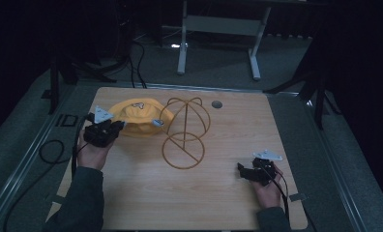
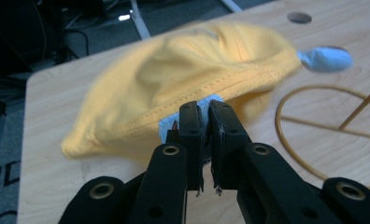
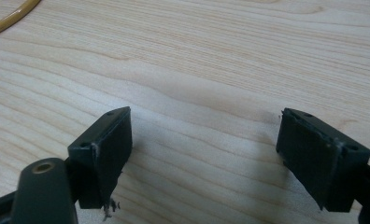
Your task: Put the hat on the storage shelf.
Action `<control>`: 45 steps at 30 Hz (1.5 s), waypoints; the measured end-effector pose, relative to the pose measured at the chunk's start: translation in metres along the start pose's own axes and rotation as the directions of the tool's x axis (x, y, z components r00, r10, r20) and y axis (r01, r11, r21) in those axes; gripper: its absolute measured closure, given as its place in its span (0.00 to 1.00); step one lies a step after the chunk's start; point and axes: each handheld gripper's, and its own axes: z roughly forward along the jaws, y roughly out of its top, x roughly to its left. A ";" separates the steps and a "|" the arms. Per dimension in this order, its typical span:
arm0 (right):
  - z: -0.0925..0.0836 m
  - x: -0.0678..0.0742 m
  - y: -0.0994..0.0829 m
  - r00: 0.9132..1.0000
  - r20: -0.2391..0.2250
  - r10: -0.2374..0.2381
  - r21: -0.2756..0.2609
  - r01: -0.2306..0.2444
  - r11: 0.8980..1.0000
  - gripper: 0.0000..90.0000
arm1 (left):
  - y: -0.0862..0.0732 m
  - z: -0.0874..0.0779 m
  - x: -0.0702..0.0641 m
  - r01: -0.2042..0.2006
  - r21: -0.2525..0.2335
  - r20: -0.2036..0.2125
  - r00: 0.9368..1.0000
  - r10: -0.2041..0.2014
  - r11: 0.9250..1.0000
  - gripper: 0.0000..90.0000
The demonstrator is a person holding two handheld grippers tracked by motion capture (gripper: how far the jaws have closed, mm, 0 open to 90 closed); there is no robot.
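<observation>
A light wooden table (image 1: 146, 203) carries a yellow cap (image 1: 134, 117) and a yellow wire cap stand (image 1: 184, 133). In the high view the cap lies at about 10 o'clock from the table's centre, near the far left edge, with a pale emblem on its crown and a light blue tab (image 1: 157, 123) at its side nearest the stand. The stand sits just beside the cap, at 3 o'clock from it: a domed wire frame on an upright post over a round base ring crossed by a bar. A small round grommet hole (image 1: 217, 104) is set in the tabletop at 1 o'clock from the stand.

The left gripper (image 1: 113, 126) is held by the left hand (image 1: 93, 152) at the cap's 8 o'clock edge. In the left gripper view its jaws are pressed nearly together on a light blue piece (image 2: 206, 103) at the cap's rim, and the yellow fabric (image 2: 192, 74) is motion-blurred. The base ring (image 2: 290, 144) of the stand shows at 3 o'clock in that view.

The right gripper (image 1: 245, 171) is held by the right hand (image 1: 269, 191) at about 4 o'clock on the table, well apart from cap and stand. In the right gripper view its jaws are spread wide over bare wood, gripping nothing; an arc of yellow wire (image 3: 10, 19) shows at 11 o'clock.
</observation>
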 end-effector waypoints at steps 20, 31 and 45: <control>0.000 0.000 0.000 1.000 0.000 -0.003 0.000 0.003 1.000 0.20 | 0.003 -0.001 0.002 0.055 0.003 -0.056 0.997 -0.055 0.998 0.66; 0.000 0.000 0.000 1.000 0.000 -0.002 0.000 0.002 1.000 0.20 | 0.014 0.015 -0.021 0.125 0.036 -0.071 0.990 -0.122 0.992 0.38; 0.000 0.000 0.000 1.000 0.000 -0.005 -0.001 0.005 1.000 0.20 | 0.006 0.021 -0.029 0.209 0.098 -0.138 0.971 -0.194 0.973 0.24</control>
